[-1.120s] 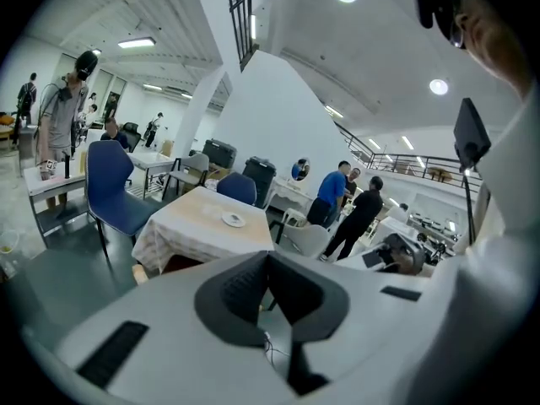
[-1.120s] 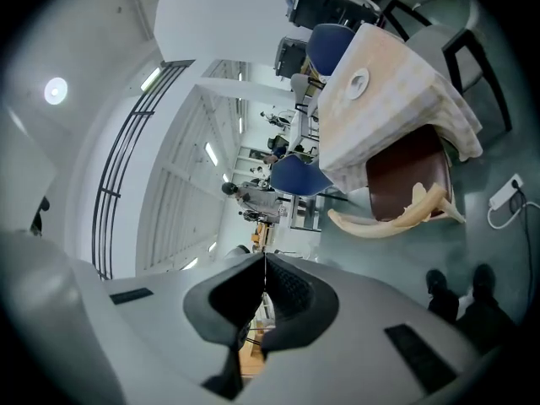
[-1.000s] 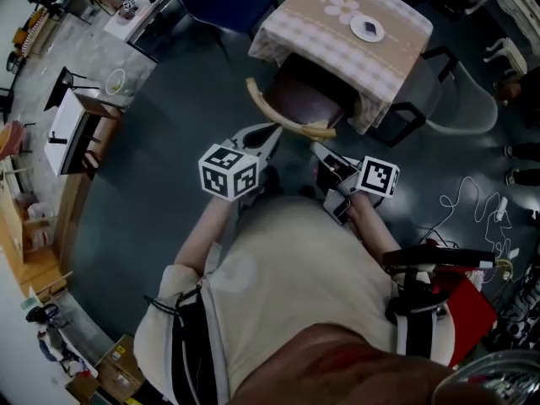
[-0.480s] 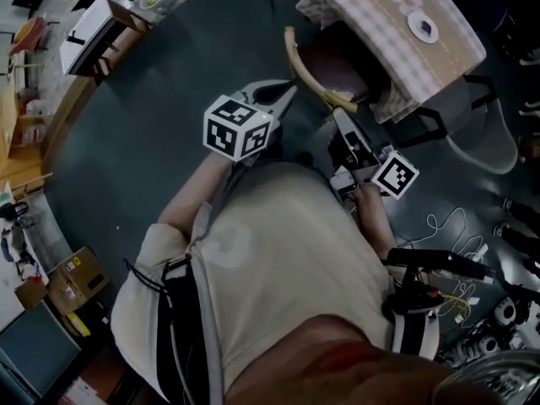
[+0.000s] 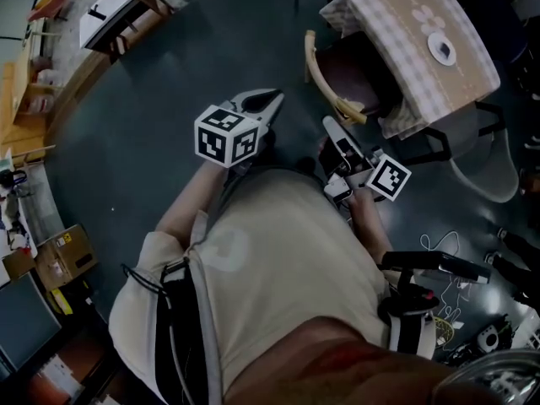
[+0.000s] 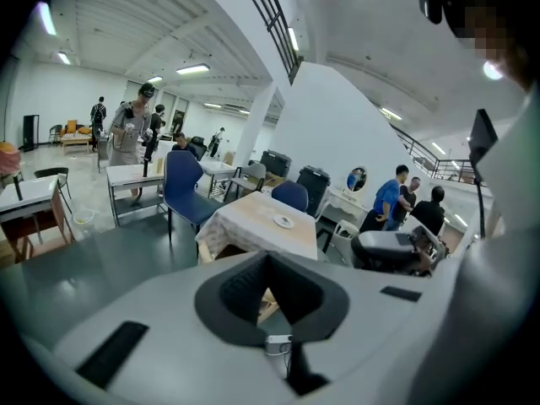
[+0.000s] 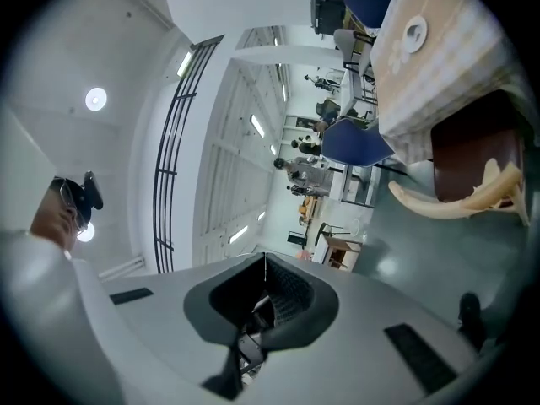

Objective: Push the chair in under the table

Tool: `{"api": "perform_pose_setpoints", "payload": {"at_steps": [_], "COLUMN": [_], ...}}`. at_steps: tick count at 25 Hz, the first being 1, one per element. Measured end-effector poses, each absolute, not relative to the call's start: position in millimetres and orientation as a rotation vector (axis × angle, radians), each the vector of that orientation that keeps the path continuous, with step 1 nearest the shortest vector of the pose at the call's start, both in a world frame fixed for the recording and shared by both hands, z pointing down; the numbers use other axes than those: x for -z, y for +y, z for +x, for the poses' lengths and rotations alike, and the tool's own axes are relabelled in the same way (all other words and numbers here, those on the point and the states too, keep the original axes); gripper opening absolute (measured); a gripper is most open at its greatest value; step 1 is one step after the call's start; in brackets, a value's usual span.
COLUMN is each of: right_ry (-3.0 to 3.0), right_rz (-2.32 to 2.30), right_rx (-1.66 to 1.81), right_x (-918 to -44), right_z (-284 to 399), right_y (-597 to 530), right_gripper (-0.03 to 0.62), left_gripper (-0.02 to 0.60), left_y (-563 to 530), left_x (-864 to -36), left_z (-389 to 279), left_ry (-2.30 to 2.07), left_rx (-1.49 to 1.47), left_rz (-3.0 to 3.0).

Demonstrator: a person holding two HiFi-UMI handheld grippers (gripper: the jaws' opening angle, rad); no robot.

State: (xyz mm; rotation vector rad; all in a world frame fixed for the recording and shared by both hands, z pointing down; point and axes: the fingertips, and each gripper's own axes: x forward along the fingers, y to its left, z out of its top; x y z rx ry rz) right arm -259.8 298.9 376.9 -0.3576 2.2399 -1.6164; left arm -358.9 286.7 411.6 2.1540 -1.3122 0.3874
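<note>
A table [image 5: 396, 24] under a checked cloth, with a white plate [image 5: 441, 49] on it, stands at the head view's upper right. The chair's dark seat [image 5: 359, 70] lies mostly under the cloth, and its curved pale wooden back [image 5: 325, 87] sticks out toward me. My left gripper [image 5: 275, 99] is shut and empty, a short way left of the chair back. My right gripper [image 5: 329, 125] is also shut and empty, just below the back's near end and apart from it. The right gripper view shows the chair back [image 7: 464, 199] and the table [image 7: 439, 66] at its right edge.
A grey chair [image 5: 477, 163] stands right of the table, and blue chairs [image 6: 181, 184] behind it. Wooden desks [image 5: 110, 15] line the upper left, with a cardboard box [image 5: 63, 256] at the left. Cables [image 5: 439, 243] lie on the dark floor at the right. Several people [image 6: 396, 197] stand far off.
The head view has swung, so table and chair now sit higher and further right. My left gripper has drawn away leftward from the chair back. The right gripper has tilted up a little.
</note>
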Motion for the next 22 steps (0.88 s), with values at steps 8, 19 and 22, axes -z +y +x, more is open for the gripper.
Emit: {"api": "perform_pose_setpoints", "payload": {"at_steps": [8, 19, 22], "right_ry": [2.253, 2.330, 2.358], "right_rz": [-0.381, -0.406, -0.409], "right_rx": [1.648, 1.703, 1.715], "right_x": [-381, -381, -382], "right_z": [-280, -393, -432], "right_y": [296, 295, 293], "right_gripper": [0.012, 0.012, 0.012], "left_gripper": [0.008, 0.009, 0.008], "left_y": [280, 276, 272], "left_x": [-406, -417, -420], "left_z": [-385, -500, -540], "left_ry": [-1.350, -1.336, -1.333], "left_rx": [-0.366, -0.250, -0.227], "left_rz": [2.189, 2.152, 2.141]}}
